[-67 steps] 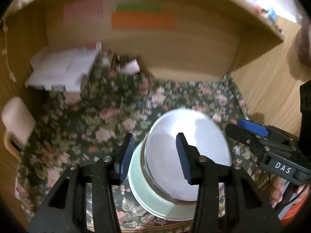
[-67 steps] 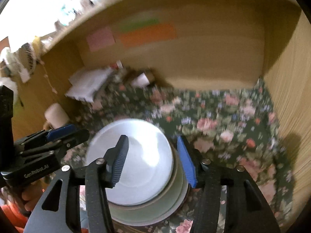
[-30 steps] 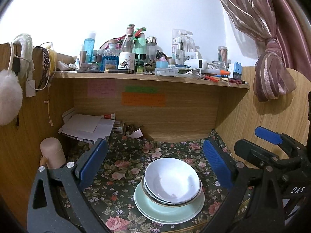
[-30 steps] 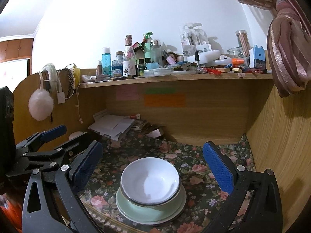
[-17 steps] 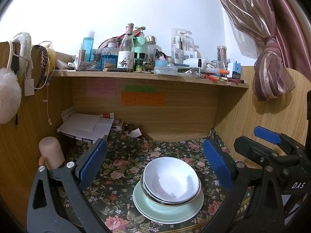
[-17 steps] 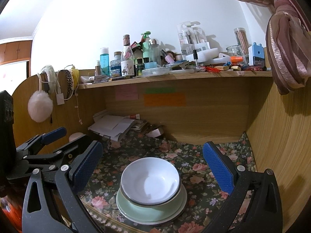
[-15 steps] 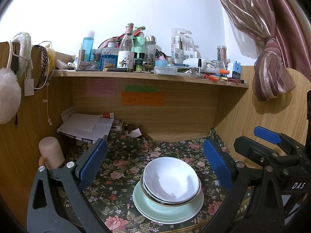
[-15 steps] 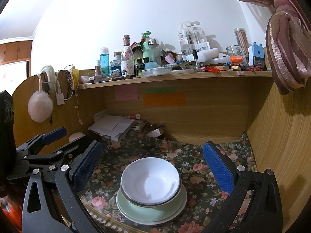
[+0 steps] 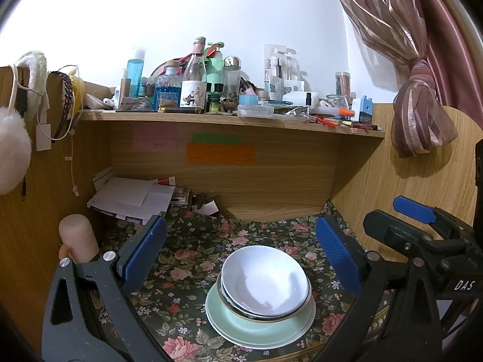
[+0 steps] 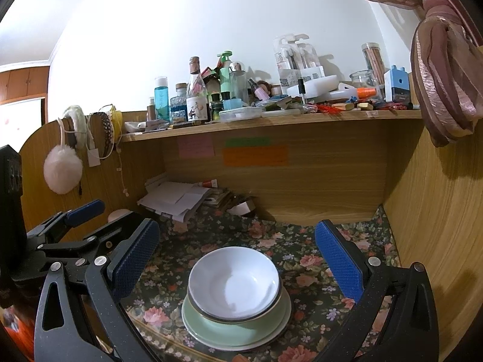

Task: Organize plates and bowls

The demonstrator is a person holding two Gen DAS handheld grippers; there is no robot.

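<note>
White bowls nested on green plates, stacked on the floral cloth. Left gripper and right gripper both spread wide, empty. I judge stacking done; nothing left to grasp.

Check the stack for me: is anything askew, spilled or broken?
Nothing is spilled or visibly broken. The white bowl sits tilted and off-centre in the bowl under it, leaning toward the front right, on the green plate. Both claws are open and clear of the stack.
</note>
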